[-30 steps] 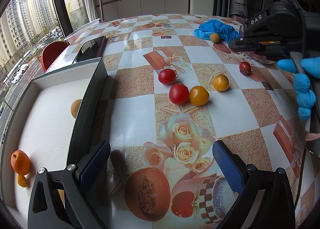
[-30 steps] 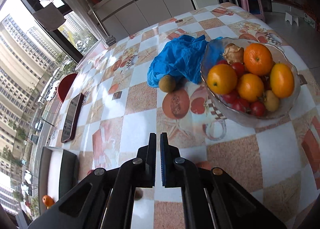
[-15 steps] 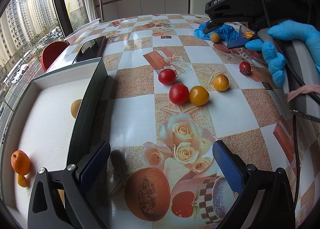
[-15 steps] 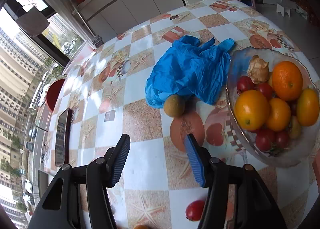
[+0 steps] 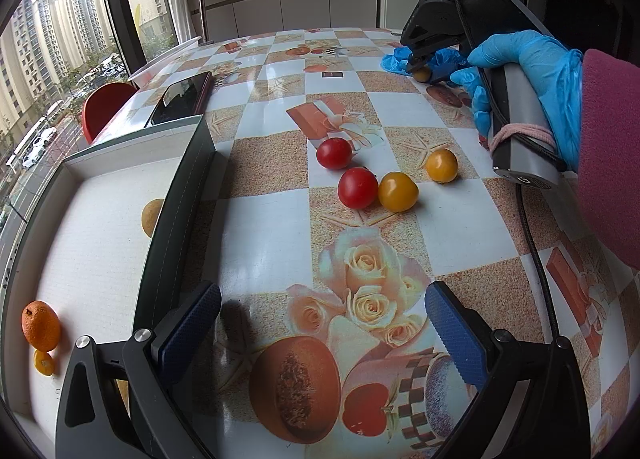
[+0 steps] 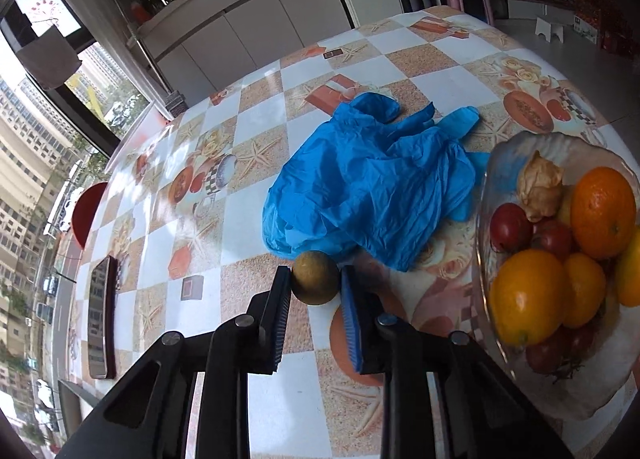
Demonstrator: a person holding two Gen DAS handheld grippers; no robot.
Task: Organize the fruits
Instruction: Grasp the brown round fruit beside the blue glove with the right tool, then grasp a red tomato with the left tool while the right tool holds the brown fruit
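My right gripper (image 6: pixel 315 279) has its blue pads on either side of a small brown-green round fruit (image 6: pixel 315 277) on the table; the jaws stand narrow around it, touching or nearly so. A glass bowl (image 6: pixel 492 163) of oranges and tomatoes stands to its right. My left gripper (image 5: pixel 322 323) is wide open and empty, low over the tablecloth. Ahead of it lie two red tomatoes (image 5: pixel 357 187) and two yellow ones (image 5: pixel 398 191). A white box (image 5: pixel 96 215) at the left holds an orange (image 5: pixel 41 325) and a brown fruit (image 5: pixel 152 217). The right gripper also shows in the left wrist view (image 5: pixel 420 67).
A crumpled blue glove (image 6: pixel 372 187) lies just behind the brown fruit. A phone (image 6: pixel 102 311) lies at the table's left edge, also seen in the left wrist view (image 5: pixel 180 99). A red chair (image 5: pixel 106 107) stands beyond the table edge.
My right gripper opened, moved forward toward the blue glove and narrowed its jaws around the brown-green fruit. The left gripper has not moved.
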